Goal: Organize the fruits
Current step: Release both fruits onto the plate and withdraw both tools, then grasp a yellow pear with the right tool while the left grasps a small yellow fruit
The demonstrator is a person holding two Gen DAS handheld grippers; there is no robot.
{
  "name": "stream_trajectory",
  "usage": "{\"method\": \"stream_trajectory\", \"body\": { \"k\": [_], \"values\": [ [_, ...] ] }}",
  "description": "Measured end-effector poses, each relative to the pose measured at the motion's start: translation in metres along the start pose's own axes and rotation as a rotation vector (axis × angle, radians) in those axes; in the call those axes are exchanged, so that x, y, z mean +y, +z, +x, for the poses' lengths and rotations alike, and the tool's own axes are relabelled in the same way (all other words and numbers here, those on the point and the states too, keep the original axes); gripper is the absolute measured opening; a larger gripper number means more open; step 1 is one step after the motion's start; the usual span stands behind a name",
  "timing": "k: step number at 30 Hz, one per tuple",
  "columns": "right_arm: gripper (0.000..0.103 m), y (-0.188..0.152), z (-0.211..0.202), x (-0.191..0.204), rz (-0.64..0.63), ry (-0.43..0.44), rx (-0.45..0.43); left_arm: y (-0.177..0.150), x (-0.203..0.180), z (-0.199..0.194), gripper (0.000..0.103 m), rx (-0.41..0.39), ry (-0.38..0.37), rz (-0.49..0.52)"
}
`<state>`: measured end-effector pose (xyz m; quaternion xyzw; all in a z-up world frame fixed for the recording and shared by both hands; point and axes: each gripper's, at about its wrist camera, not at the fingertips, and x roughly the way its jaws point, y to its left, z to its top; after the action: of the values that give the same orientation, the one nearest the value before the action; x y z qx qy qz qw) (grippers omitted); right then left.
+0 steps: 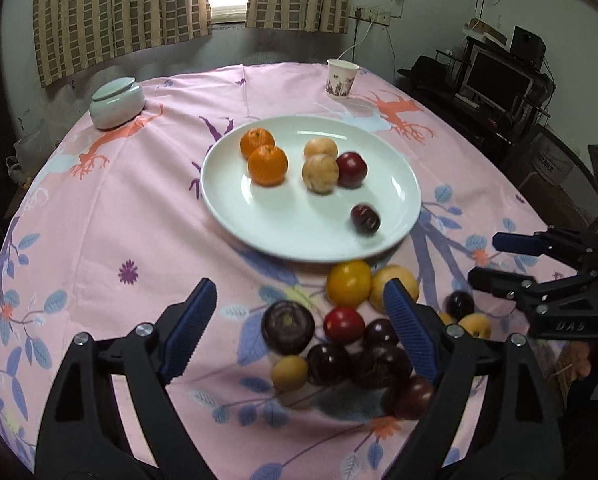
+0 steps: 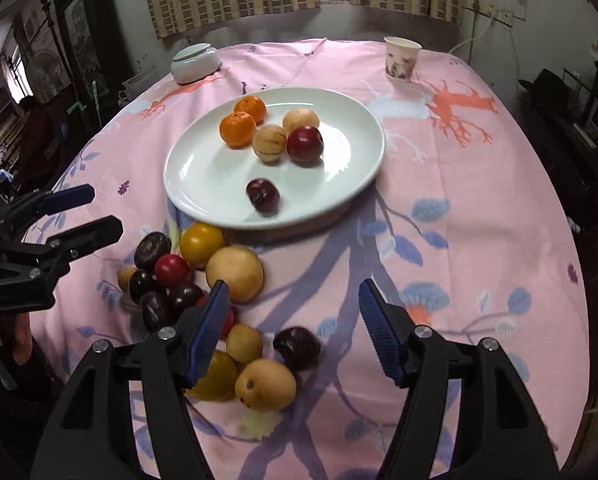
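Both grippers empty above the loose fruit, plate beyond.

The left gripper has its fingers spread wide with nothing gripped, over the fruit pile; the right gripper likewise stands apart and empty, bare tablecloth to its right. The white plate holds two oranges, pale fruits and two dark plums, one plum near the rim closest to the pile.

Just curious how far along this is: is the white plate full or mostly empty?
Partly filled: the white plate holds six fruits with bare space left, while a pile of fruit lies on the tablecloth beside it.
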<state>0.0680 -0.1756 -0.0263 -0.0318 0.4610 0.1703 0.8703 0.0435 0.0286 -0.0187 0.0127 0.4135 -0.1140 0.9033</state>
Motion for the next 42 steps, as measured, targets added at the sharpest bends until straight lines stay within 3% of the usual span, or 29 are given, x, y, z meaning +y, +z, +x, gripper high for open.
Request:
{"method": "stream_trajectory", "body": {
  "k": [5,18,20,24,28,38,41,42],
  "values": [
    [0.067,-0.023,0.001,-0.006,0.057,-0.026,0.027,-0.025,0.01,0.013,0.087,0.081,-0.004,-0.045],
    [0.067,-0.055,-0.009,0.009,0.001,0.027,0.05,-0.043,0.018,-0.001,0.088,0.089,0.006,-0.061],
    [0.059,-0.058,-0.008,0.01,0.001,0.035,0.059,-0.045,0.018,-0.001,0.088,0.096,0.005,-0.057],
    [0.054,-0.061,-0.003,0.013,-0.004,0.036,0.071,-0.049,0.017,0.0,0.088,0.112,0.007,-0.047],
    [0.04,-0.059,0.01,0.013,-0.01,0.063,0.091,-0.054,0.018,0.005,0.088,0.137,0.023,-0.041],
    [0.038,-0.067,0.003,0.019,-0.029,0.0,0.076,-0.059,0.037,0.024,0.088,0.18,0.057,-0.092],
    [0.039,-0.071,0.003,0.012,0.004,0.007,0.083,-0.058,0.037,0.029,0.078,0.17,0.016,-0.097],
    [0.039,-0.071,0.003,0.011,0.013,0.011,0.082,-0.057,0.035,0.031,0.071,0.161,0.007,-0.089]
  ]
}}
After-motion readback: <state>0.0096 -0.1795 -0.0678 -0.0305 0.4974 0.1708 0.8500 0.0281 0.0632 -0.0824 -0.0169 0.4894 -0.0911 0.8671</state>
